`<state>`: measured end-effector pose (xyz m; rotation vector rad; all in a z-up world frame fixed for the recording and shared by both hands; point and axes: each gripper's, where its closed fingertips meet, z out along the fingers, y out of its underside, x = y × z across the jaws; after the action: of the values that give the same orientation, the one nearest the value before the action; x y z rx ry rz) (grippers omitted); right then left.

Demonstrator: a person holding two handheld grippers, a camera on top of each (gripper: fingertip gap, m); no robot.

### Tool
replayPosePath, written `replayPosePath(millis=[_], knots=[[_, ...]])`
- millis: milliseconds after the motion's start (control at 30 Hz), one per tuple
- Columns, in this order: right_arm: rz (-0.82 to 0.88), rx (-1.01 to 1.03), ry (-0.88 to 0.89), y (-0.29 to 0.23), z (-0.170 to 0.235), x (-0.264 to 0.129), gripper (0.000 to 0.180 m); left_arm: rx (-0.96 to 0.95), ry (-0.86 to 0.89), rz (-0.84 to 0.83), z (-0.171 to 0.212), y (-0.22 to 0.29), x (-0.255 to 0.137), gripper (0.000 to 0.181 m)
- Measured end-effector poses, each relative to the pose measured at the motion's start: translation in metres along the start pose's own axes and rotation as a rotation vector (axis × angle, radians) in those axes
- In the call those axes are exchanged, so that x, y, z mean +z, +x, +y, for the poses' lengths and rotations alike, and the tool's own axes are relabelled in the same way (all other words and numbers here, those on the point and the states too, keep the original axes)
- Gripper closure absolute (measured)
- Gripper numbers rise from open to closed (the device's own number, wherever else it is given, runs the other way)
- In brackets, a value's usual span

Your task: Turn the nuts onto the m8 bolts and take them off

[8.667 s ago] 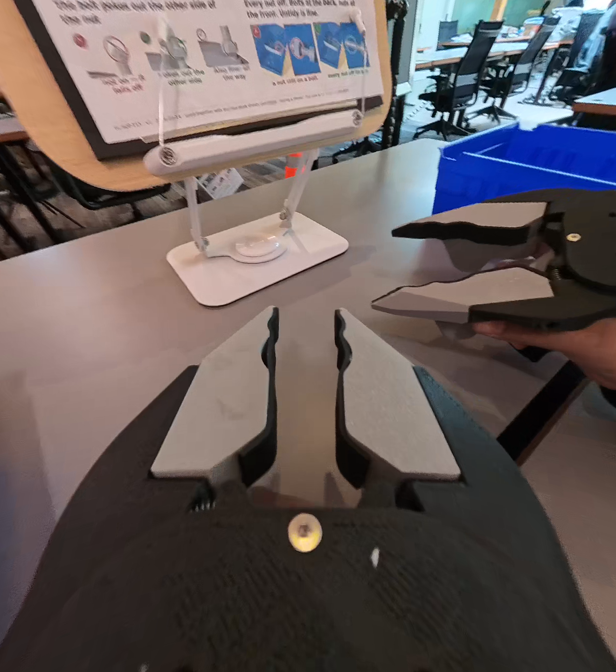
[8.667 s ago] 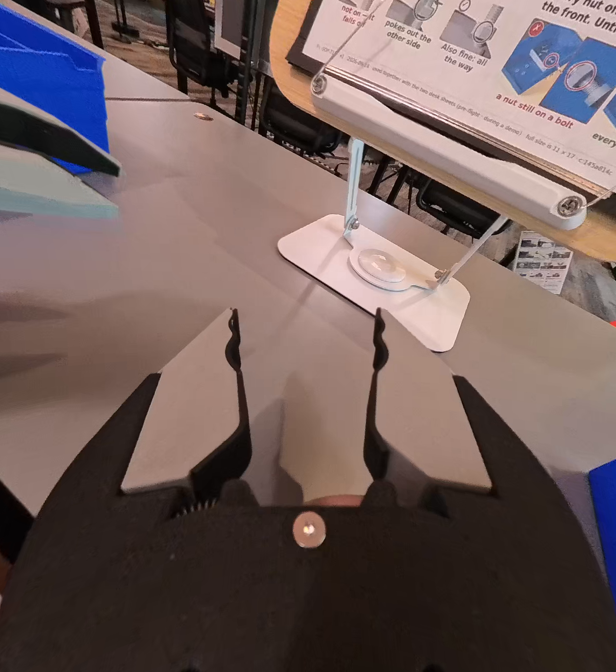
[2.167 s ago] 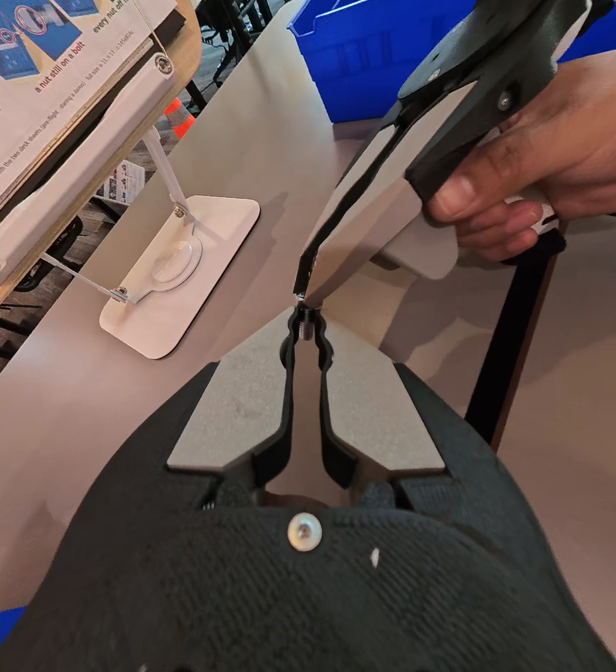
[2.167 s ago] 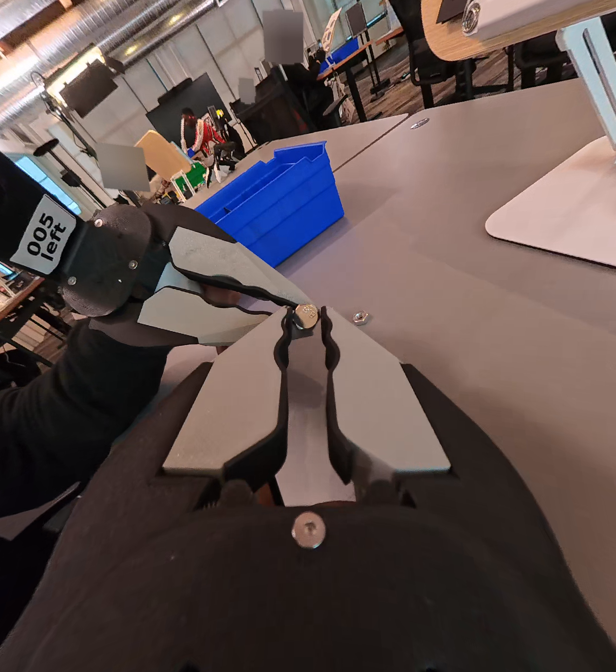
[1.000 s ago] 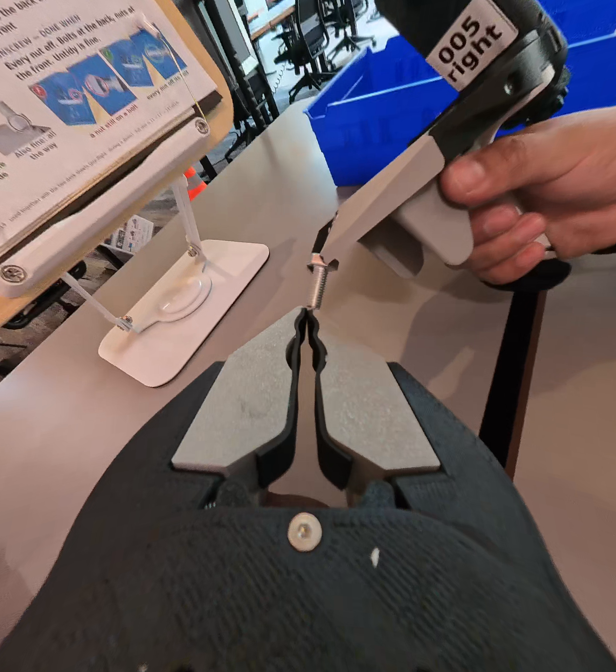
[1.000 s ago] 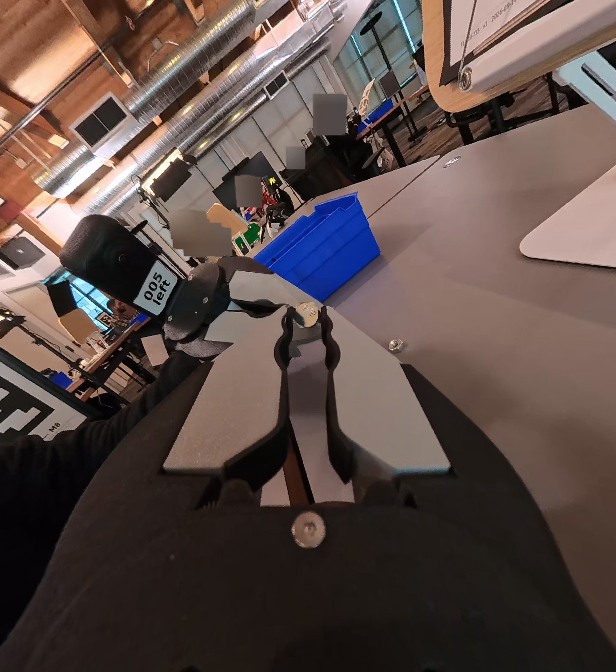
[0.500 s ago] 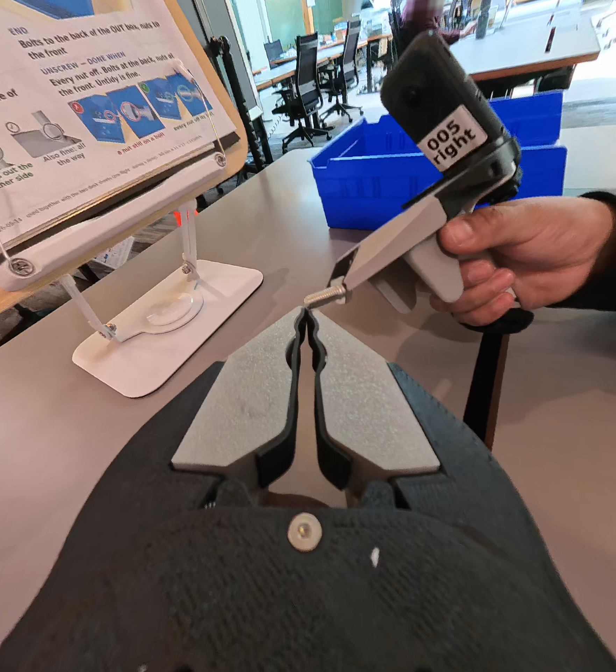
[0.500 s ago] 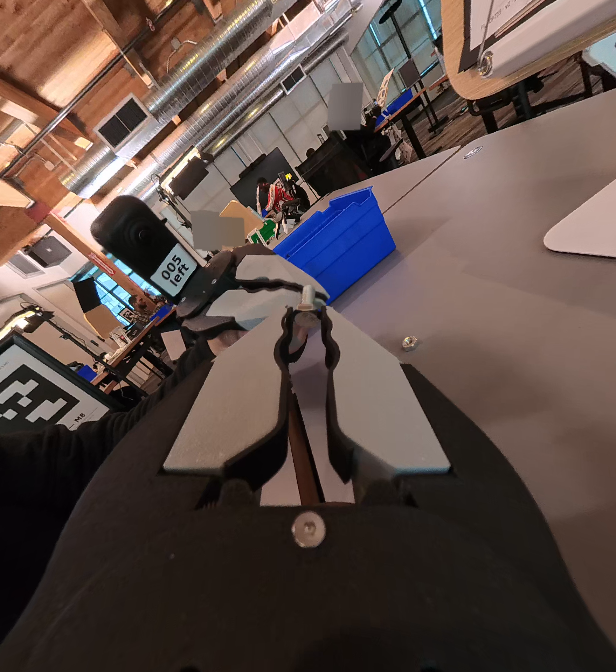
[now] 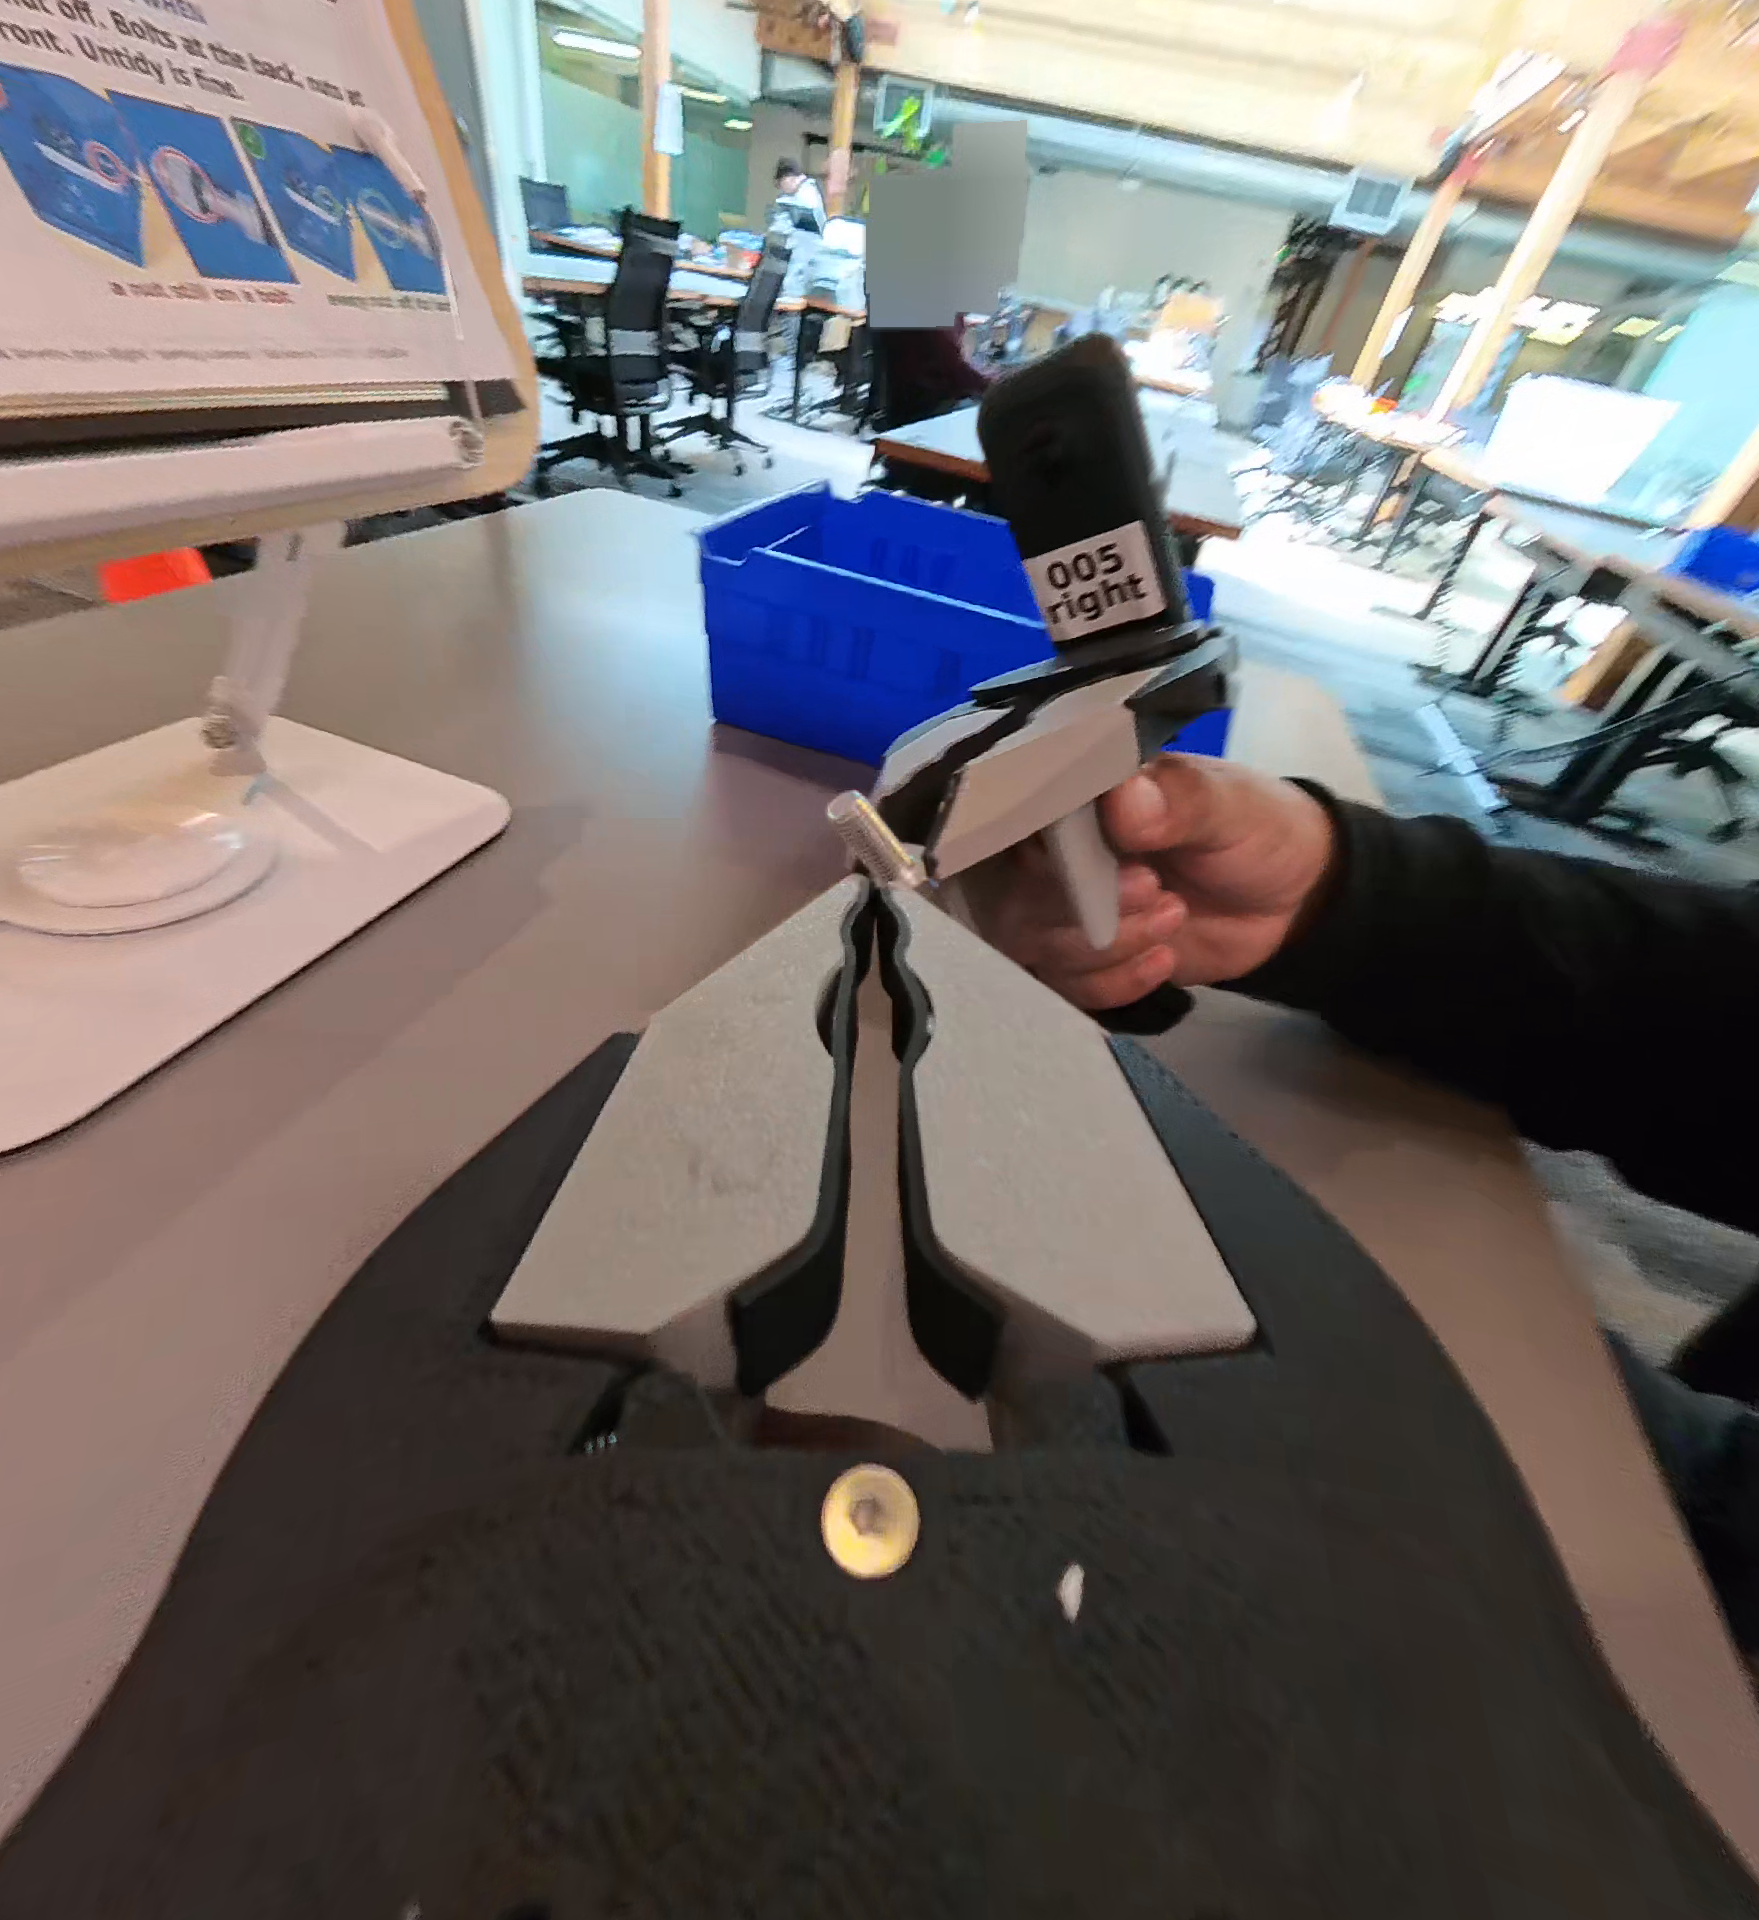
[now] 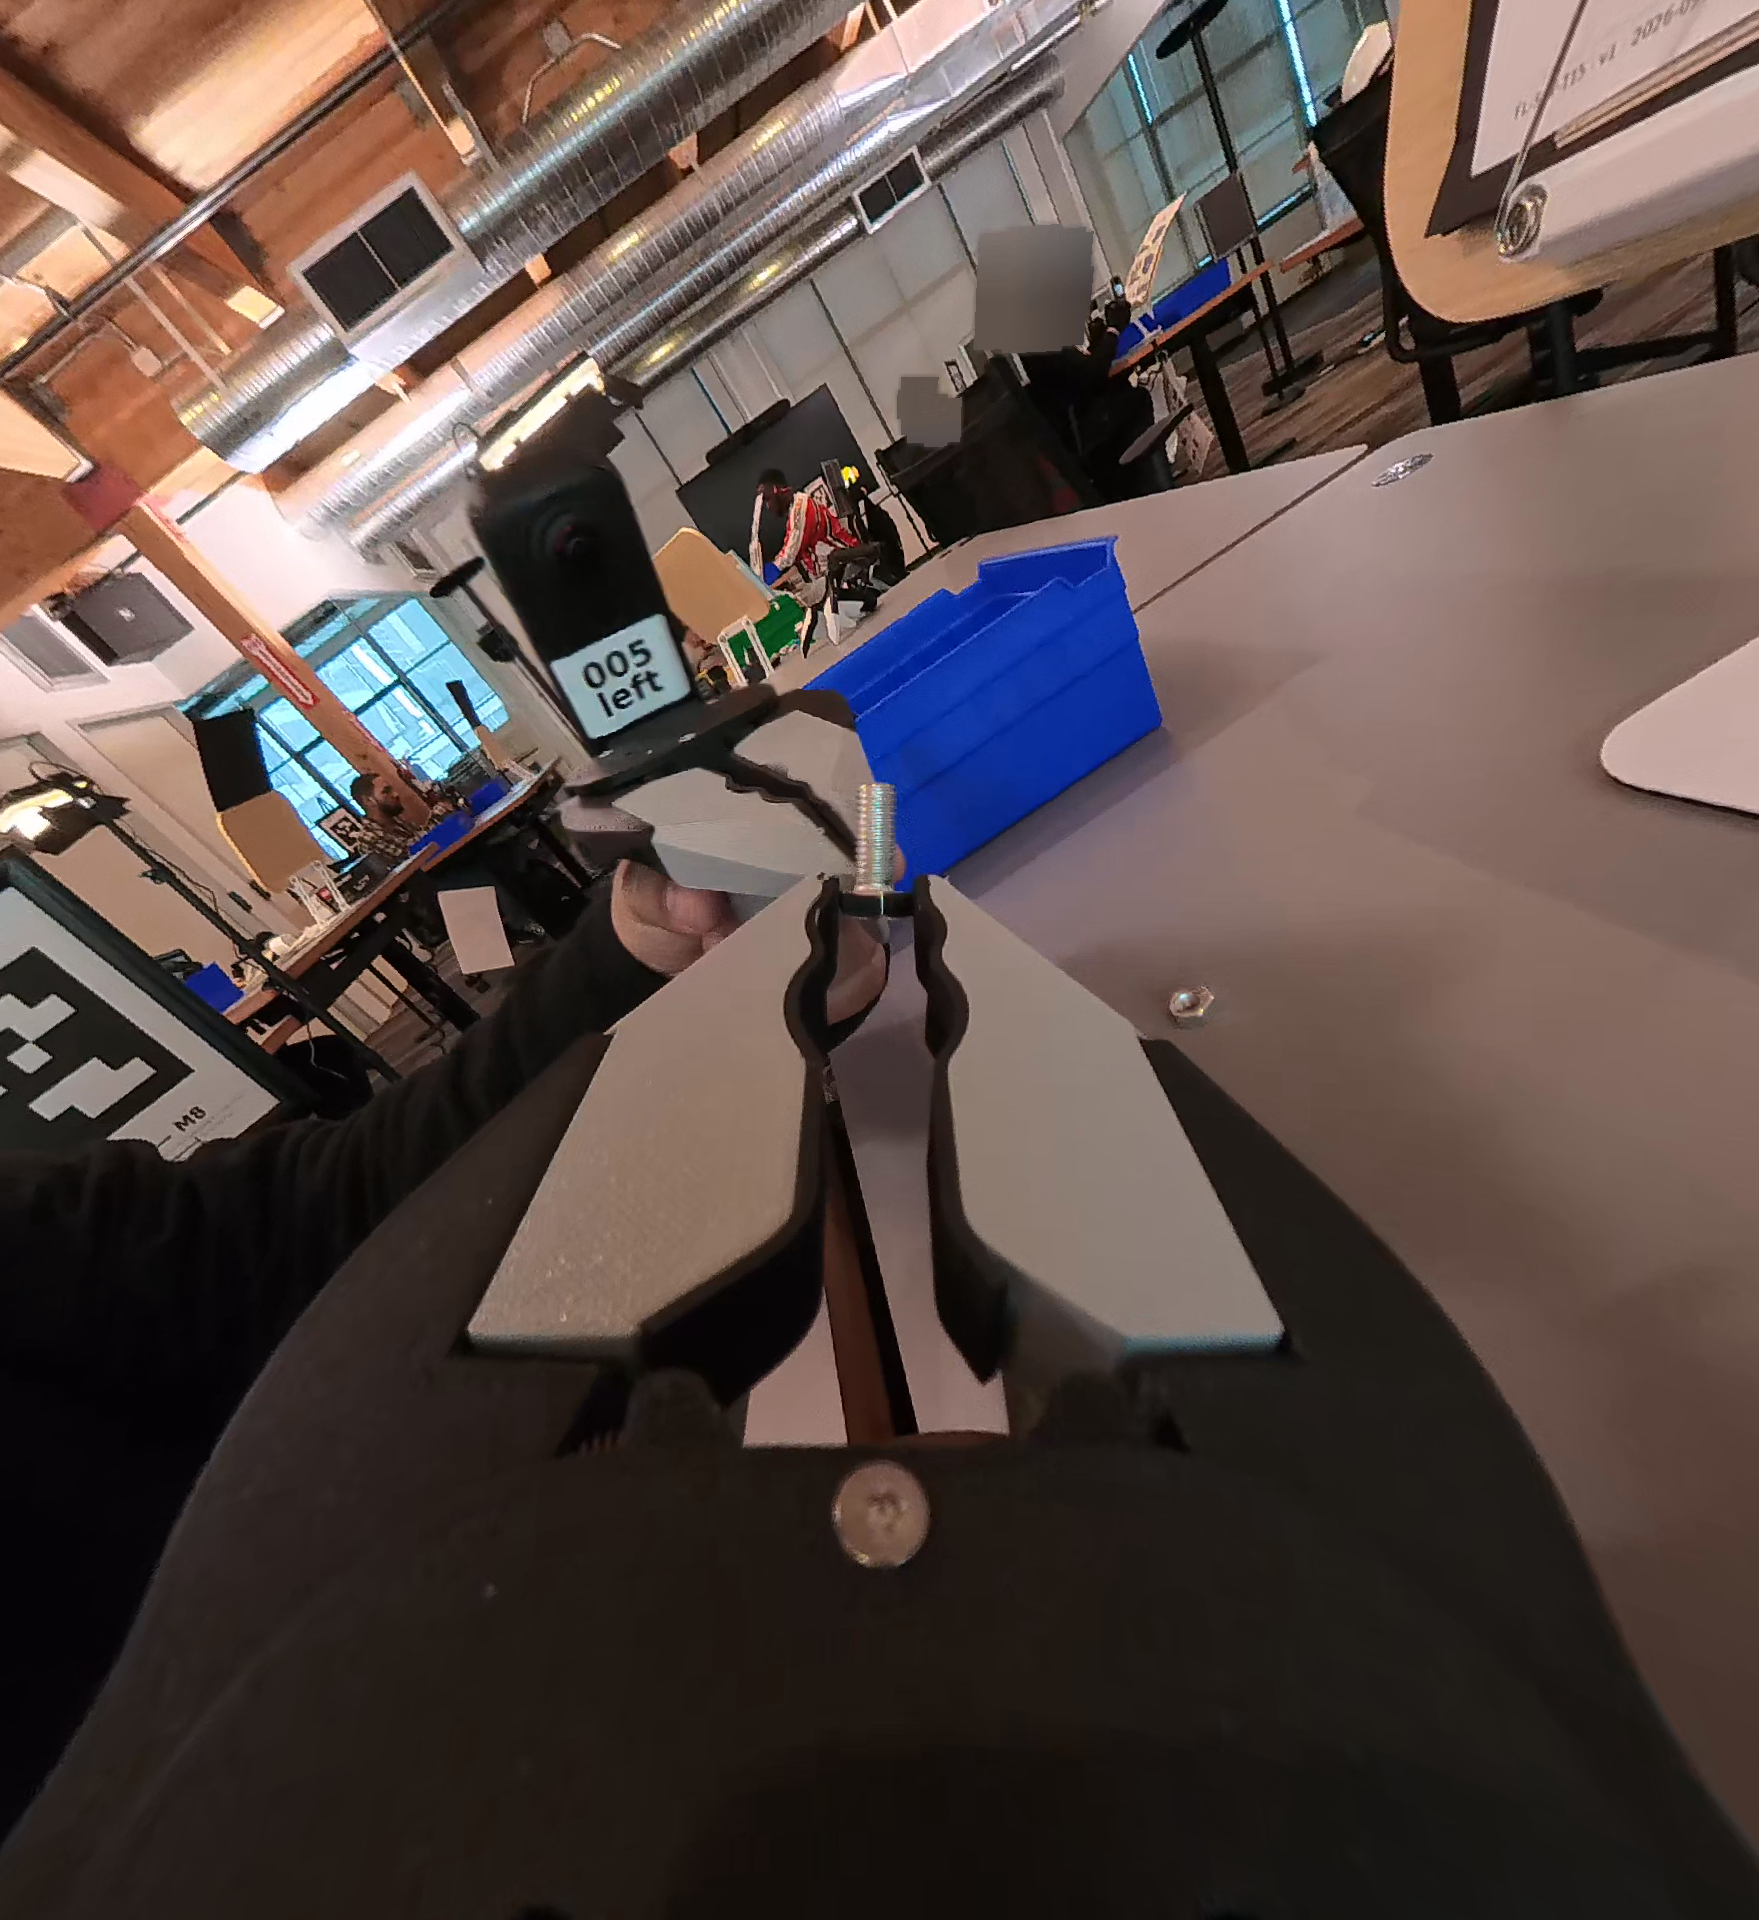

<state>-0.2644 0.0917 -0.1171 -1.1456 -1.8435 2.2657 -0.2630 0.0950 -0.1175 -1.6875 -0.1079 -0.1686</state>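
- Gripping the bolt (image 10: 875, 844) by its head, the right tool (image 10: 873, 902) has its fingertips closed on it; threaded shank stands up out of the tips, no nut on it.
- Left wrist view shows the same bolt (image 9: 870, 836) sticking out of the right tool (image 9: 914, 868) tips toward 10 o'clock, just past the left tool's own tips.
- Left tool (image 9: 875, 912) is pinched nearly together at the tips, only a thin slit between them, nothing visible held there.
- In the right wrist view the left tool (image 10: 833, 831) sits at 11 o'clock from the bolt, just behind it; touching or not, cannot tell.
- Loose nut (image 10: 1190, 1004) lies on the grey desk (image 10: 1477, 831) at 3 o'clock from the right tool's tips, near but apart.
- Blue bin (image 10: 1000, 686) on the desk beyond the bolt, at 1 o'clock; it also shows in the left wrist view (image 9: 833, 644) behind the right tool.
- White stand base (image 9: 179, 894) rests on the desk (image 9: 563, 644) at 9 o'clock in the left wrist view, holding a tilted board with an instruction sheet (image 9: 158, 187).
- A hand (image 9: 1176, 883) in a dark sleeve grips the right tool's handle.
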Motion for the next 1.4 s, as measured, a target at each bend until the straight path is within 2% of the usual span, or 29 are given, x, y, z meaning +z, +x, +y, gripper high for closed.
replayPosePath(millis=[467,700,1167,1400], knots=[[-0.094,-0.08,0.001,-0.021,-0.002,0.002,0.169,-0.195,0.101,0.237,-0.016,0.024,-0.01,0.181],[-0.104,-0.089,0.009,-0.023,-0.004,0.0,0.169,-0.22,0.126,0.212,-0.02,0.017,-0.013,0.171],[-0.112,-0.11,0.017,-0.026,-0.002,0.003,0.169,-0.29,0.152,0.253,-0.02,0.021,-0.006,0.175],[-0.107,-0.102,0.02,-0.023,-0.002,0.004,0.168,-0.25,0.13,0.222,-0.019,0.019,-0.005,0.176]])
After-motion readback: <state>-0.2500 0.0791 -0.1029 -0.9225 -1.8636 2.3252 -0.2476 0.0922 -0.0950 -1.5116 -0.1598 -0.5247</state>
